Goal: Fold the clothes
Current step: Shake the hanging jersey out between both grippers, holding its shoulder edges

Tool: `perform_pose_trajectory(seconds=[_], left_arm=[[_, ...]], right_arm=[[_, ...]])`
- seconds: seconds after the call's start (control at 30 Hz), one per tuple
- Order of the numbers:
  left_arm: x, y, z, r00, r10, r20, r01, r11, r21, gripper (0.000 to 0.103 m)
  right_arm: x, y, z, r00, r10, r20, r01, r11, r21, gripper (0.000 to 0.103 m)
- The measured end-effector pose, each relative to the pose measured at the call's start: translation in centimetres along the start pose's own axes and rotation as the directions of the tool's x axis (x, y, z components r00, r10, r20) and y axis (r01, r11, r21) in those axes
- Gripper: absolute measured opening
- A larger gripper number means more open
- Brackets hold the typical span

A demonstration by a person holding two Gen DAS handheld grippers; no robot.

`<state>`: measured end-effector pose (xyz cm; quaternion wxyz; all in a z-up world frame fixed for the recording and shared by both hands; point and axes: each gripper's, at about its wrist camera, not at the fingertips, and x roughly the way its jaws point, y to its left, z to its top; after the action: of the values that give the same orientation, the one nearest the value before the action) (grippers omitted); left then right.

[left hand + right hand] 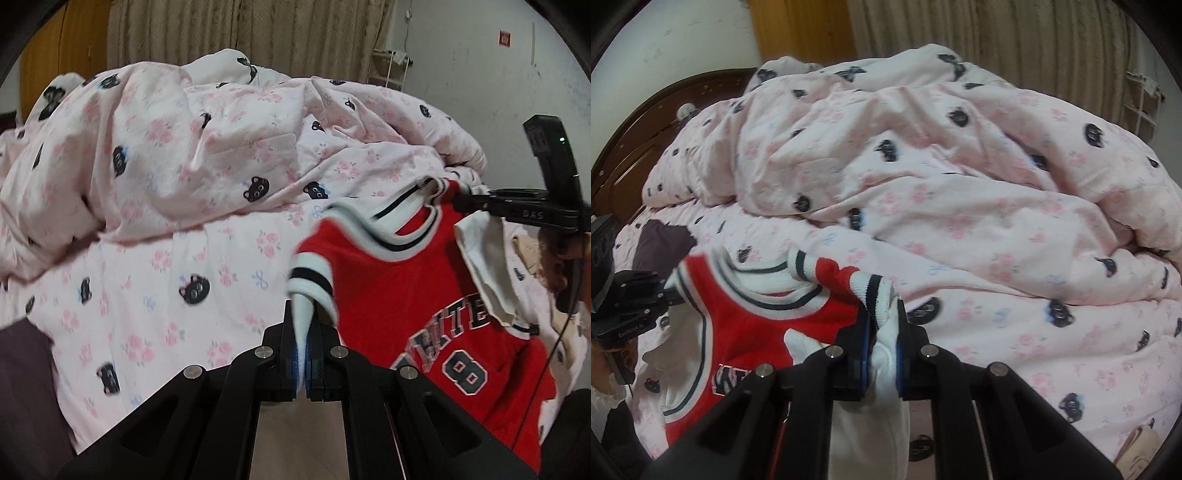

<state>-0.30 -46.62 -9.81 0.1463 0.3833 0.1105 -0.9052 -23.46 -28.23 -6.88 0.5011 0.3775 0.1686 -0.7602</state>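
A red sleeveless jersey [388,288] with white and black striped trim, white lettering and a number 8 hangs spread between both grippers above the bed. My left gripper [301,314] is shut on one white shoulder strap, which is pinched between its blue pads. My right gripper [458,201] reaches in from the right, clamped on the other shoulder. In the right wrist view the jersey [757,325] hangs left of centre, the right gripper [882,314] is shut on striped trim and white cloth, and the left gripper [674,295] holds the far strap.
A rumpled pink duvet [184,147] printed with flowers and black cats is heaped across the back of the bed [147,295]. A dark cloth [665,240] lies near the brown headboard [628,147]. A beige item [1137,450] sits at the bed's lower right. Curtains hang behind.
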Motion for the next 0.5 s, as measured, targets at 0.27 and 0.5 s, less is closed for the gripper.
perform_pose_trajectory(seconds=[0.27, 0.5], left_arm=[[6.3, -0.3, 2.1, 0.989, 0.09, -0.114, -0.081, 0.993, 0.083, 0.004], [11.1, 1.0, 1.7, 0.965, 0.172, -0.197, -0.152, 0.982, 0.112, 0.027]], right_arm=[[1.9, -4.1, -0.2, 0.998, -0.048, -0.037, 0.05, 0.996, 0.069, 0.011], [5.5, -5.1, -0.5, 0.99, -0.098, -0.104, 0.107, 0.99, 0.088, 0.011]])
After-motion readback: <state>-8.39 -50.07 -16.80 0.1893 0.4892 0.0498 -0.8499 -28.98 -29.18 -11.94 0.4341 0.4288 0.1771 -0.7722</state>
